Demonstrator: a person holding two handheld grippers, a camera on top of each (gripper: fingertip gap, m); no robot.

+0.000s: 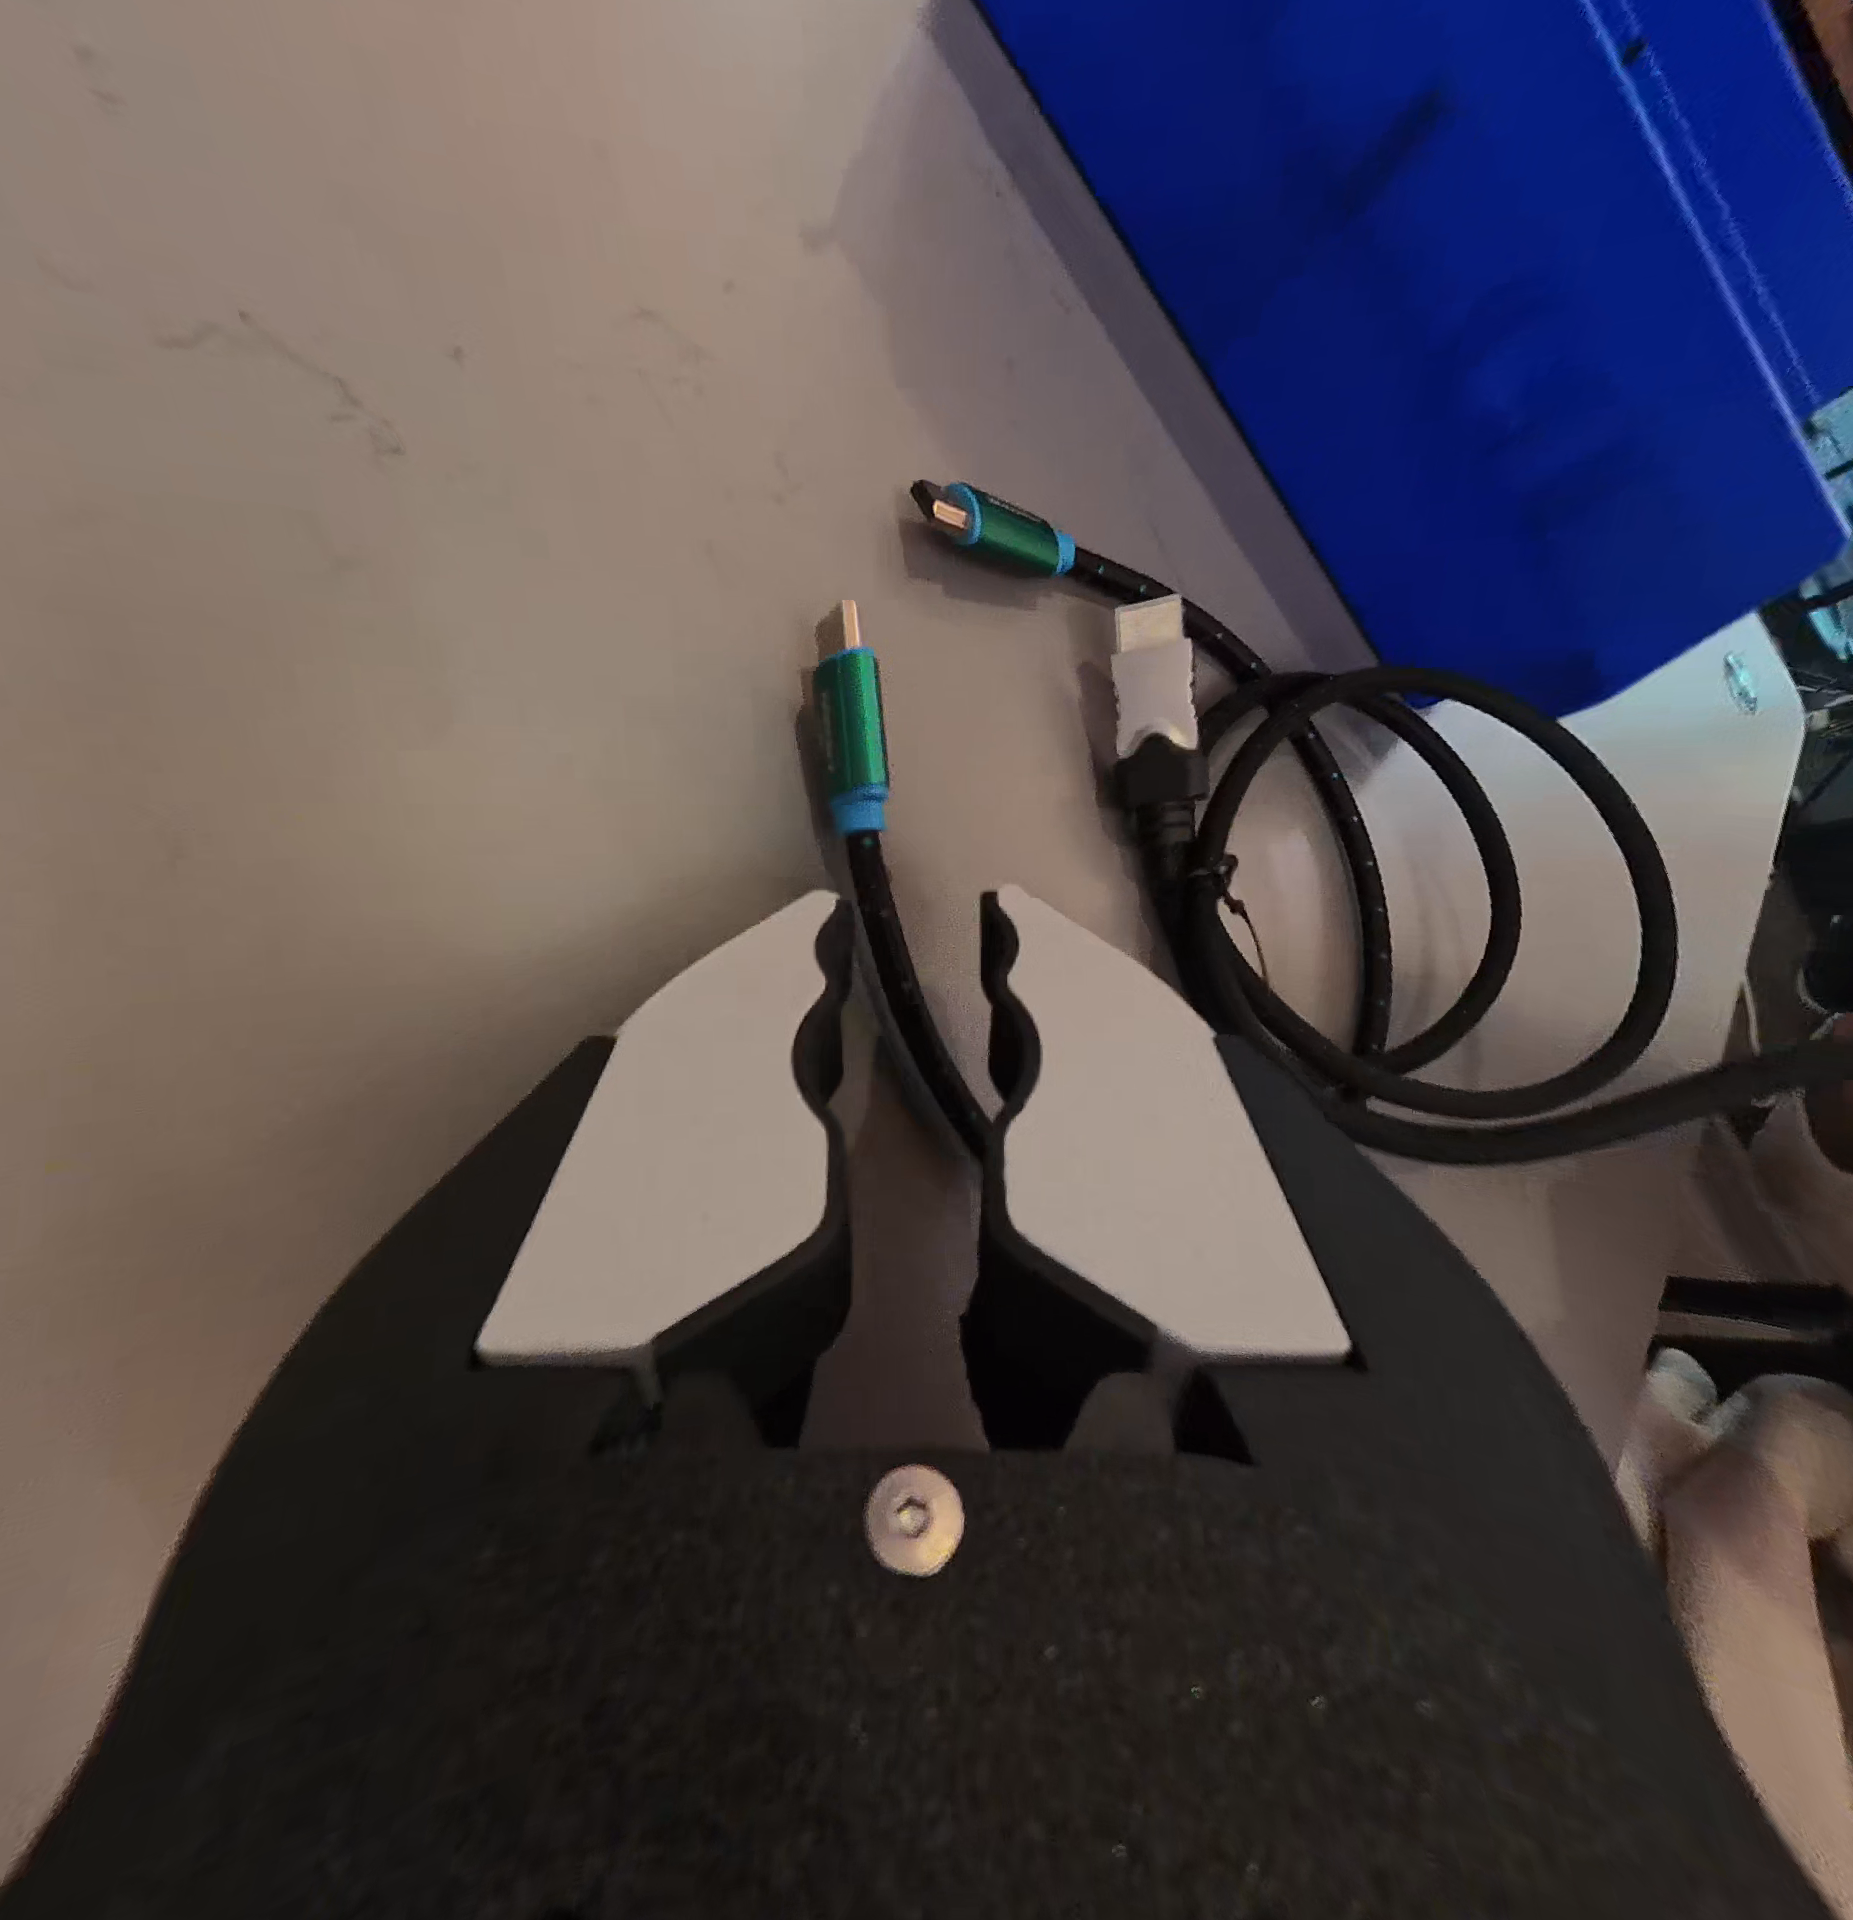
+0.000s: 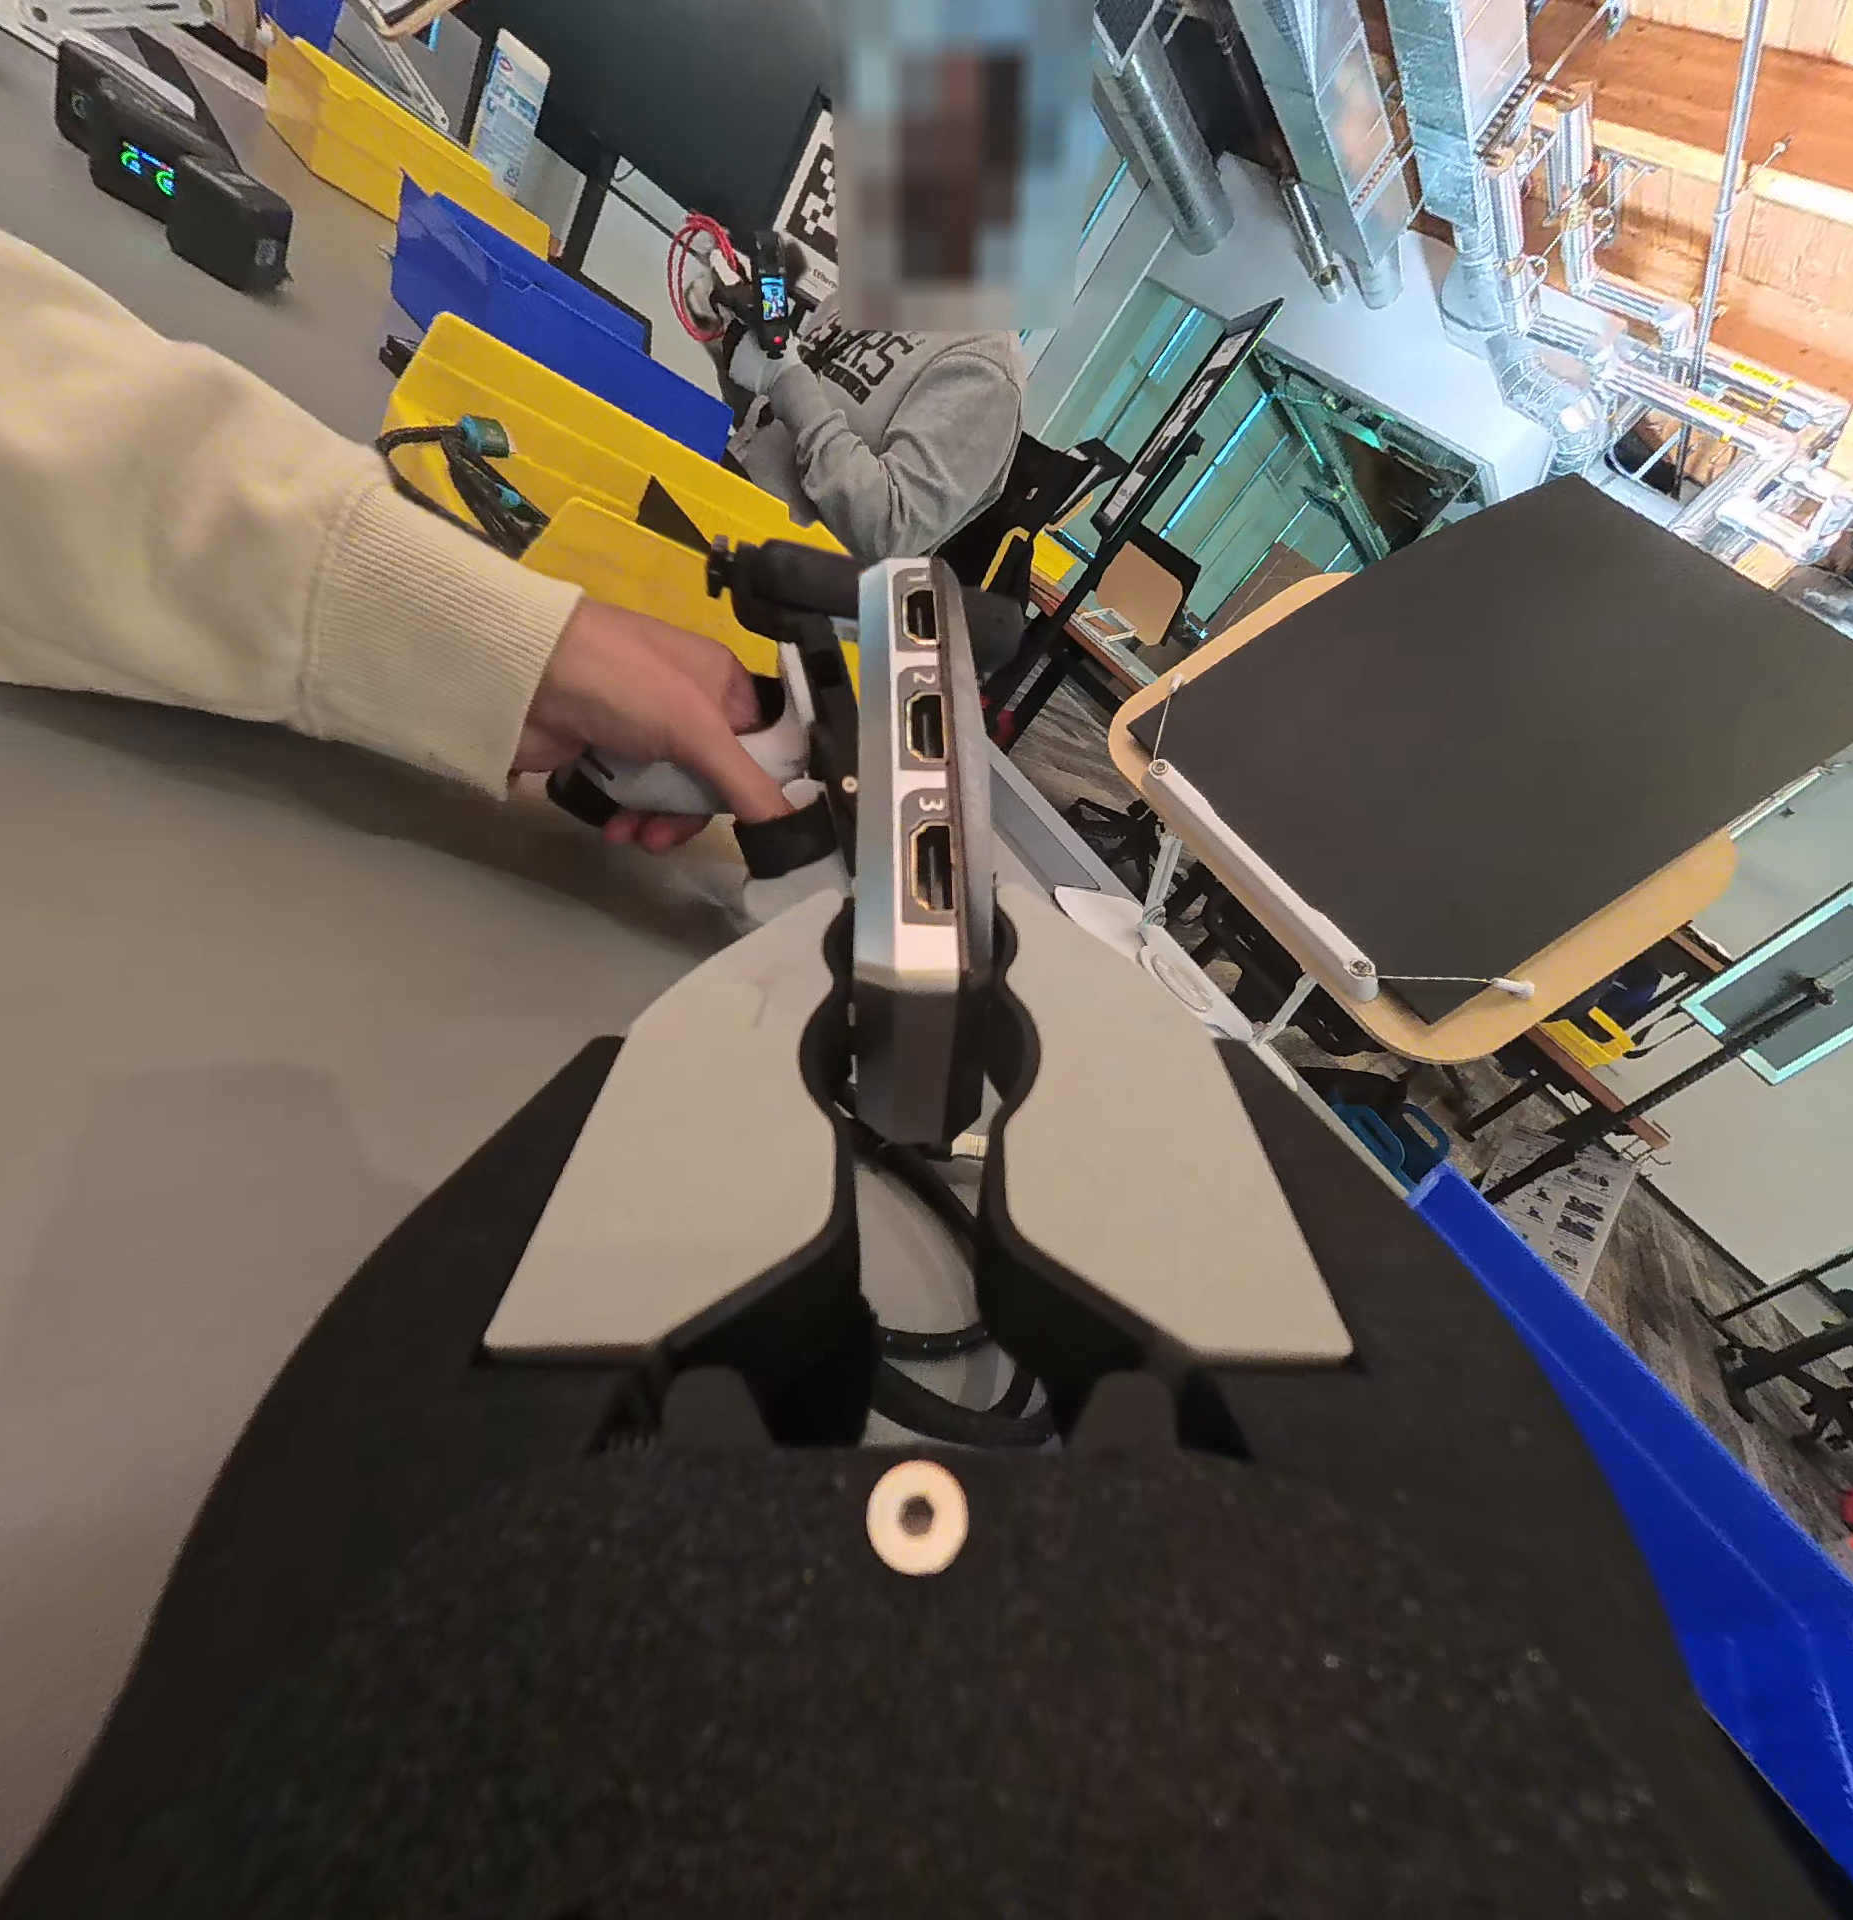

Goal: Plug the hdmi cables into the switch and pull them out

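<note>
In the left wrist view, a black braided HDMI cable [image 1: 891, 966] with a green plug [image 1: 847, 727] lies on the grey table [image 1: 382, 623]. It runs between the fingers of my left gripper [image 1: 911, 914]. The jaws stand narrowly apart with a gap beside the cable, so they do not clamp it. A second green plug [image 1: 995, 520] and a silver plug [image 1: 1156, 686] lie just beyond, by the coiled cable [image 1: 1421, 935]. In the right wrist view, my right gripper [image 2: 920, 920] is shut on the HDMI switch [image 2: 880, 790], held on edge with three ports facing me. A hand [image 2: 641, 717] holds the left gripper behind it.
A blue bin [image 1: 1473, 312] stands on the table right behind the plugs; it also shows in the right wrist view [image 2: 1680, 1455]. Yellow bins [image 2: 589, 436] and another blue bin [image 2: 548, 281] line the far table edge. A person in a grey hoodie [image 2: 901, 436] and a chair [image 2: 1473, 779] are beyond. The left gripper's tips are roughly 25 cm from the right gripper's. The right gripper is farther from the silver plug [image 1: 1156, 686], some 20 cm, than the left, some 8 cm.
</note>
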